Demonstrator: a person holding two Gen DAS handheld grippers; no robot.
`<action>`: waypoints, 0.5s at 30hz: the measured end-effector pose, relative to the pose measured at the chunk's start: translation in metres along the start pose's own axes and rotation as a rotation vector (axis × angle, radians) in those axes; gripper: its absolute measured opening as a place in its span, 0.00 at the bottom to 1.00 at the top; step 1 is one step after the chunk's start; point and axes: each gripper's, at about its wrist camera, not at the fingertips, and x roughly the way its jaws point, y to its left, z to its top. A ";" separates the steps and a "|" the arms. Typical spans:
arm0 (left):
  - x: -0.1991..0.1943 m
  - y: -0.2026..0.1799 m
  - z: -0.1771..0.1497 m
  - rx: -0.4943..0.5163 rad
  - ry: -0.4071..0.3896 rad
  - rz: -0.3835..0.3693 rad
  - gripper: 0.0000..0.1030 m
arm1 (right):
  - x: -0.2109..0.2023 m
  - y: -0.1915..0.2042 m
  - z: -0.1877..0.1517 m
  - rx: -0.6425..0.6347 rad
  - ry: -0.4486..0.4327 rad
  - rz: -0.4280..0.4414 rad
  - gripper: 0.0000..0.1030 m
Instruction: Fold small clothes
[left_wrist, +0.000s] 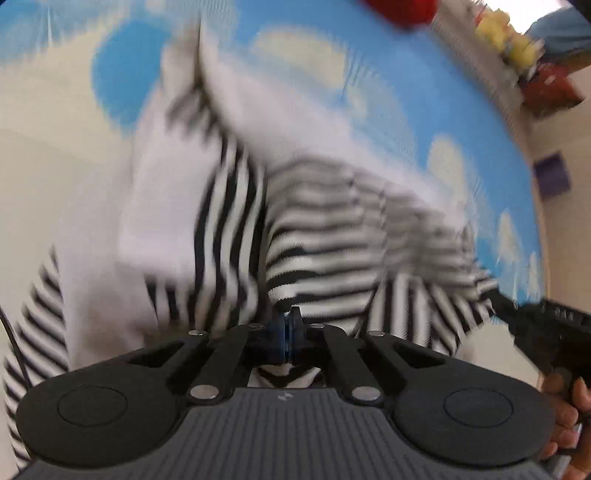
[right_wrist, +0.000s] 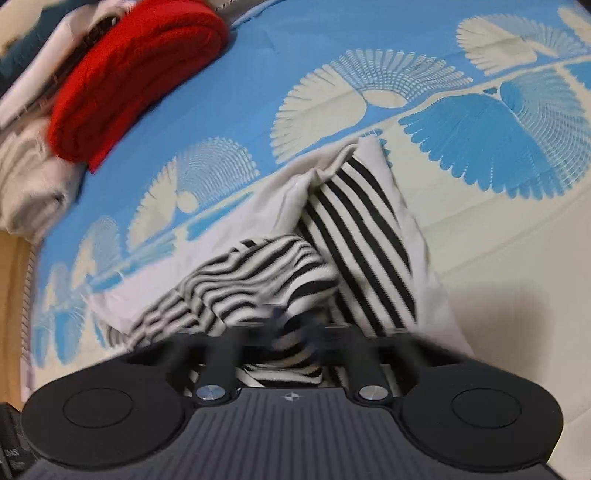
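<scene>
A small black-and-white striped garment with white panels (left_wrist: 332, 236) lies bunched on the blue and cream bedsheet (left_wrist: 424, 110). My left gripper (left_wrist: 291, 332) is shut on a fold of its striped cloth. In the right wrist view the same garment (right_wrist: 354, 229) lies in front of my right gripper (right_wrist: 295, 328), whose blue pads are blurred and closed on the striped cloth. The right gripper also shows at the right edge of the left wrist view (left_wrist: 532, 317), at the garment's far corner.
A folded red knit (right_wrist: 136, 70) lies on a pile of white and grey clothes (right_wrist: 26, 177) at the bed's left edge. The patterned sheet (right_wrist: 461, 122) spreads beyond the garment. Yellow and red items (left_wrist: 517, 48) sit past the bed's far corner.
</scene>
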 end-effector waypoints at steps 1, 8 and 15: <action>-0.017 -0.004 0.002 0.025 -0.090 -0.008 0.01 | -0.008 -0.004 0.002 0.043 -0.040 0.054 0.01; -0.082 0.003 0.016 0.040 -0.429 -0.055 0.01 | -0.064 -0.029 0.007 0.203 -0.283 0.339 0.00; -0.006 0.047 0.005 -0.129 0.063 0.099 0.14 | -0.004 -0.067 -0.014 0.296 0.076 -0.060 0.03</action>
